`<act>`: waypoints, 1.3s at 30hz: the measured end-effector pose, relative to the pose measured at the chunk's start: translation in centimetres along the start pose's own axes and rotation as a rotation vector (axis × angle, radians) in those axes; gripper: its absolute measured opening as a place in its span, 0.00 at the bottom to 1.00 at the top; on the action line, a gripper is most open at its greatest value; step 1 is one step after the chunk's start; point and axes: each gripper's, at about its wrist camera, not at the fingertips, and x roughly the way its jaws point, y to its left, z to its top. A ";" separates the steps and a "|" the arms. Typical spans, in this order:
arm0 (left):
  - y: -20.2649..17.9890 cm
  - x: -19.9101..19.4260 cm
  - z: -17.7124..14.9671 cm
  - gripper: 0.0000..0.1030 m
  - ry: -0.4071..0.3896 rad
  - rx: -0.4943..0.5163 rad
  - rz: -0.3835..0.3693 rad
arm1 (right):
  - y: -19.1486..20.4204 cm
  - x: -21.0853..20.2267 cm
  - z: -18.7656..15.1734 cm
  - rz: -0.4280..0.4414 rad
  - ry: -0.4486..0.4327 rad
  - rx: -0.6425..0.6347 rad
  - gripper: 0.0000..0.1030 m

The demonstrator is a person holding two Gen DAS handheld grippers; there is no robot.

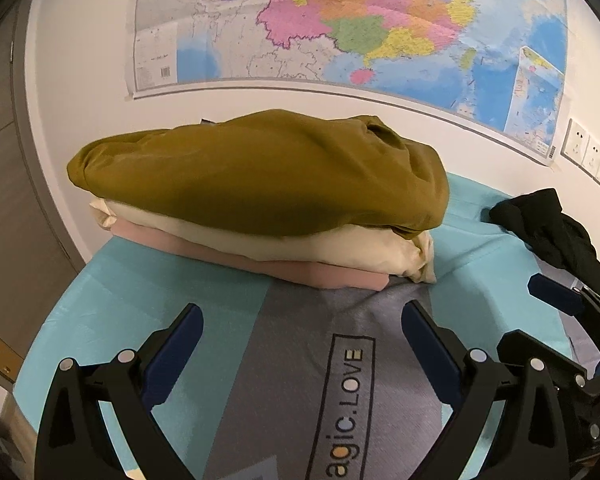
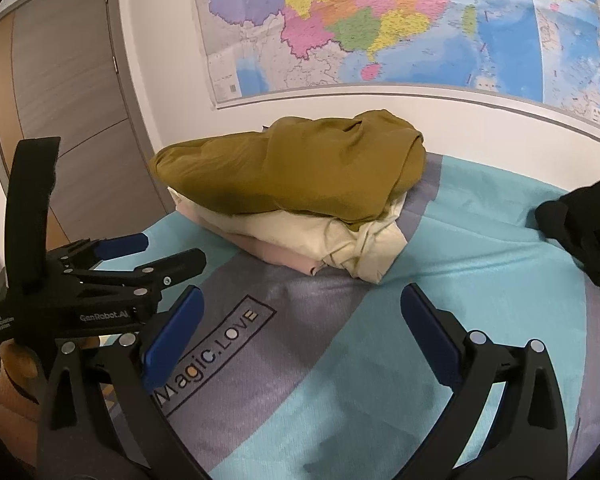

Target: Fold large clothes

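Note:
Three folded garments are stacked at the far side of the bed, against the wall: an olive-brown one (image 1: 260, 176) (image 2: 300, 176) on top, a cream one (image 1: 340, 248) (image 2: 340, 240) under it, and a pink one (image 1: 300, 268) (image 2: 268, 254) at the bottom. A crumpled black garment (image 1: 548, 224) (image 2: 580, 232) lies to the right. My left gripper (image 1: 302, 312) (image 2: 168, 252) hovers open over the sheet, short of the stack, holding nothing. My right gripper (image 2: 302, 294) is wide open and empty beside it. One of its blue fingertips (image 1: 548, 288) shows at the left wrist view's right edge.
The bed has a teal and grey sheet (image 1: 140, 300) (image 2: 460, 280) with a "Magic.LOVE" label (image 2: 212, 348). A large coloured map (image 1: 340, 20) hangs on the white wall behind, with wall sockets (image 1: 588, 152) to its right. A brown door (image 2: 60, 80) stands at the left.

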 end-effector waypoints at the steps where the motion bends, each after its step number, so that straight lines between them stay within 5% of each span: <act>1: -0.2 -0.3 -0.1 0.93 -0.005 0.003 0.004 | 0.0 -0.1 -0.1 -0.003 0.001 0.000 0.94; 39: -1.0 -2.4 -2.2 0.93 -0.013 0.007 0.035 | 0.4 -2.3 -1.4 -0.002 -0.014 -0.002 0.94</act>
